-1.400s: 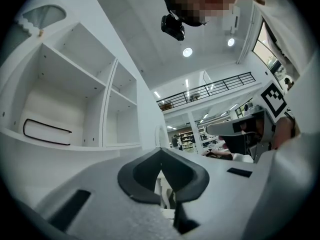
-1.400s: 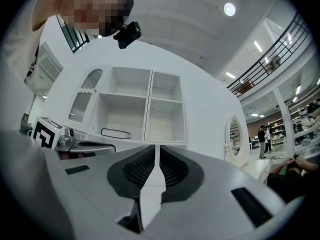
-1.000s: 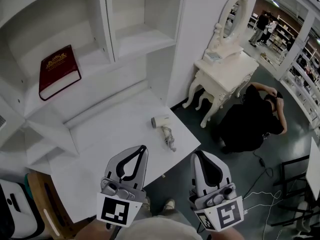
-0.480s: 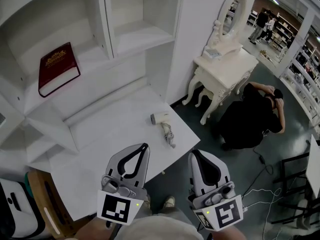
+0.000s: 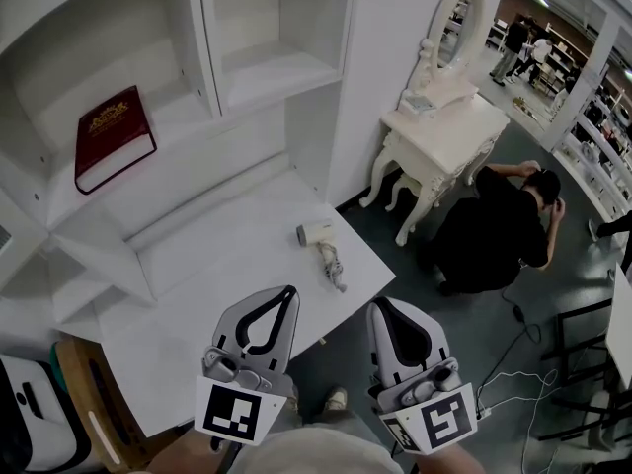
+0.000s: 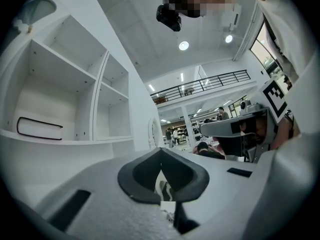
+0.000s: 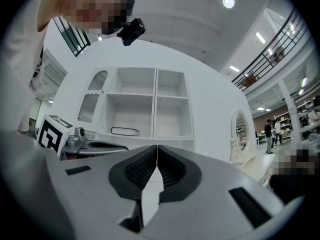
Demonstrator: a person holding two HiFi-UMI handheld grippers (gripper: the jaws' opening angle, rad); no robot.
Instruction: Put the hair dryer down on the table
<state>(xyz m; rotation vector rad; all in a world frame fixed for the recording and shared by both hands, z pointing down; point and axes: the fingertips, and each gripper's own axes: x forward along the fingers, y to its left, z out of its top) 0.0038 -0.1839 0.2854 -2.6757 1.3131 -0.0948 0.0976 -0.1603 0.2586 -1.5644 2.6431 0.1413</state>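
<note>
The left gripper (image 5: 287,291) was closed, its dark pads meeting at the tips with nothing caught between them. The right gripper (image 5: 379,303) was likewise pressed fully together and empty, the ribbed pads touching along a thin seam in its own view. Both were held low and close to the person's body, side by side but apart, tips pointing up and away from the person. The left one hung over the near edge of the white table (image 5: 212,294); the right one was past that edge, over the dark floor (image 5: 395,275).

Farther out on the table, well apart from both grippers, lay the hair dryer (image 5: 316,234). It rested on its side near the table's right edge, with its bundled cord (image 5: 334,267) lying just beside it on the near side. Neither gripper touched it.

Behind the table rose a white shelf unit (image 5: 267,67), and a dark red book (image 5: 113,138) lay flat in its left compartment. To the right stood a white dressing table (image 5: 446,136) with an oval mirror (image 5: 462,23). Beside it a person in black (image 5: 491,237) crouched on the floor.
</note>
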